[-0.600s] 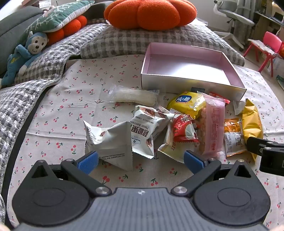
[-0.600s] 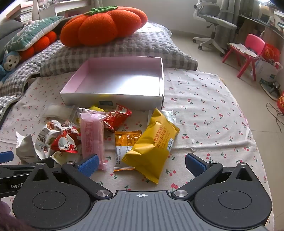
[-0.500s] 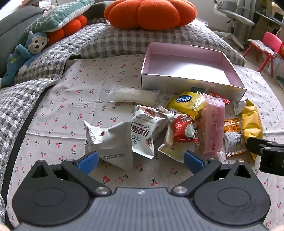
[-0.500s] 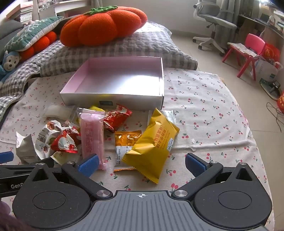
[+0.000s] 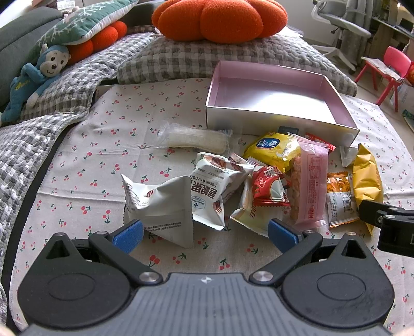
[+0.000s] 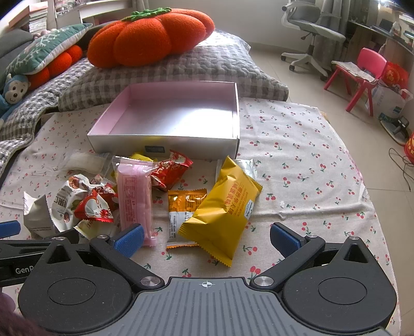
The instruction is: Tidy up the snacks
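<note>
Several snack packs lie in a loose heap on the cherry-print cloth in front of an empty pink-lined box [image 5: 274,97] [image 6: 176,113]. In the left wrist view, white pecan packs [image 5: 165,204] lie nearest, with a red pack [image 5: 269,190], a pink pack [image 5: 311,178] and a yellow pack [image 5: 274,150] beyond. In the right wrist view, a big yellow pack [image 6: 225,206] and an orange pack [image 6: 183,206] lie nearest. My left gripper [image 5: 205,234] is open and empty just short of the white packs. My right gripper [image 6: 207,236] is open and empty over the yellow pack's near end.
An orange pumpkin cushion [image 5: 220,18] sits on grey checked pillows [image 5: 233,56] behind the box. A blue monkey toy [image 5: 36,75] lies at the far left. The bed edge drops to the floor on the right, with a red chair [image 6: 362,75] and an office chair [image 6: 310,33].
</note>
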The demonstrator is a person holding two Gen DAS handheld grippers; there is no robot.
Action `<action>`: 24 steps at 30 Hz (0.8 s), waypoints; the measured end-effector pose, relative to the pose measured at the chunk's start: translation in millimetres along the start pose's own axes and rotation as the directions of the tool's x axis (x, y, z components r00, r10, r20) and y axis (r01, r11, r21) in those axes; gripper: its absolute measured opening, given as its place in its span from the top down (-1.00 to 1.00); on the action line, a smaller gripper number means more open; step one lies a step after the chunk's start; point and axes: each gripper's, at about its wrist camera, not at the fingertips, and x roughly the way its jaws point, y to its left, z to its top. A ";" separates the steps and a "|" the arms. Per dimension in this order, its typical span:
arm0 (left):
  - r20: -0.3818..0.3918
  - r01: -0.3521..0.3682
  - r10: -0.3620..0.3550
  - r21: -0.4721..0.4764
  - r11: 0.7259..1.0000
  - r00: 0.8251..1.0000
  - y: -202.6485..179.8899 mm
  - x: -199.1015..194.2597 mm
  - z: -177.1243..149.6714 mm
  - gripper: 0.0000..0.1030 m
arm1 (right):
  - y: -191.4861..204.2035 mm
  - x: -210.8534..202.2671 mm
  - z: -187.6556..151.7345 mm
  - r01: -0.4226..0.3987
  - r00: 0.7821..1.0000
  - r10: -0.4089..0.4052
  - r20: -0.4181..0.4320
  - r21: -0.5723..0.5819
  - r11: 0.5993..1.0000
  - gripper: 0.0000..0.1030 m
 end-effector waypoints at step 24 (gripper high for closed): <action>-0.007 0.004 -0.005 -0.006 1.000 1.000 1.4 -0.5 0.5 -0.99 | 0.4 6.4 -0.3 -0.008 1.000 0.008 -0.028 -0.002 1.000 -1.00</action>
